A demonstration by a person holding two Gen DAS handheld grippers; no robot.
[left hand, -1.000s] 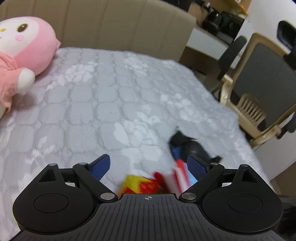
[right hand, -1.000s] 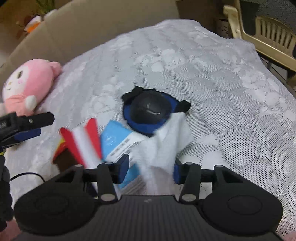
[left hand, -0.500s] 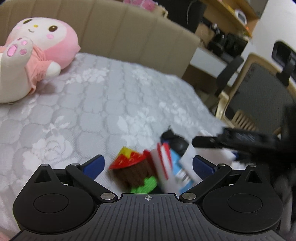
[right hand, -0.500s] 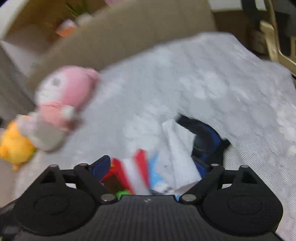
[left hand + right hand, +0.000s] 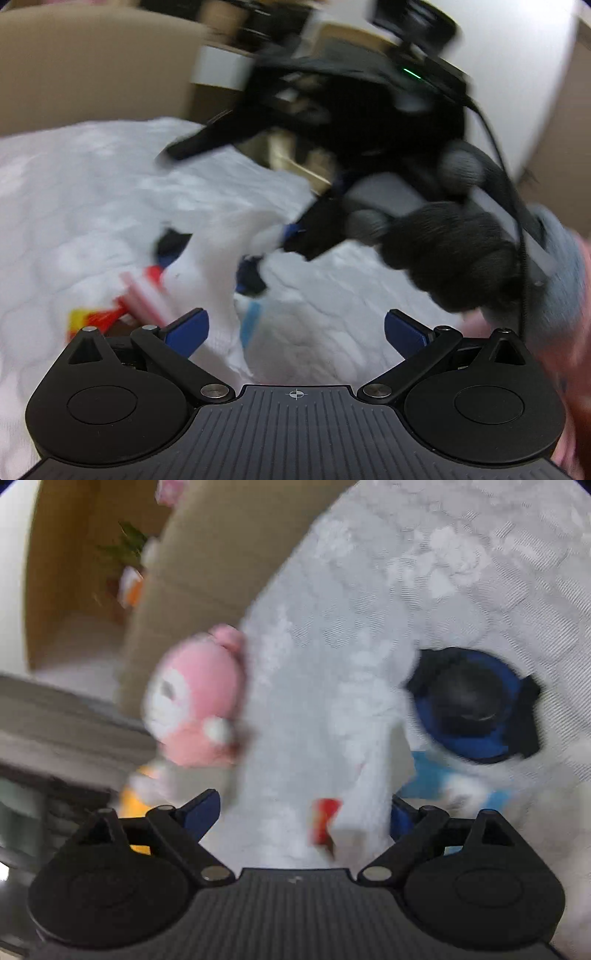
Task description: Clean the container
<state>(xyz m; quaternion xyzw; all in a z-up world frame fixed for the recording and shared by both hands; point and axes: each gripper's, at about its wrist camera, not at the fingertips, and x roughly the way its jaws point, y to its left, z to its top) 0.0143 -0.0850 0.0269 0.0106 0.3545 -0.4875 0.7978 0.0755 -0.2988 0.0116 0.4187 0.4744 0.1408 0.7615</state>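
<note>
A white cloth [image 5: 207,258] lies crumpled on the bed over a red-and-white striped container [image 5: 144,295], beside a light-blue packet [image 5: 251,321]. My left gripper [image 5: 295,330] stands open just in front of them, nothing between its fingers. A gloved hand [image 5: 443,251] holds the right gripper, blurred, just beyond the cloth. In the right wrist view my right gripper [image 5: 301,814] has its jaws opening. The white cloth [image 5: 369,768] and a red bit of the container [image 5: 325,812] lie between the fingers, unpressed. A round black-and-blue thing [image 5: 472,709] sits beyond, to the right.
The grey-white quilted bed cover [image 5: 461,572] spreads to the right. A pink plush toy [image 5: 195,698] and a yellow one [image 5: 136,797] lie at the bed's left side. A beige headboard [image 5: 92,62] stands behind. Both views are blurred.
The right gripper spread its jaws and let go of the white cloth, which now lies on the heap. The left view swung right, bringing in the gloved hand and right gripper; the plush left it.
</note>
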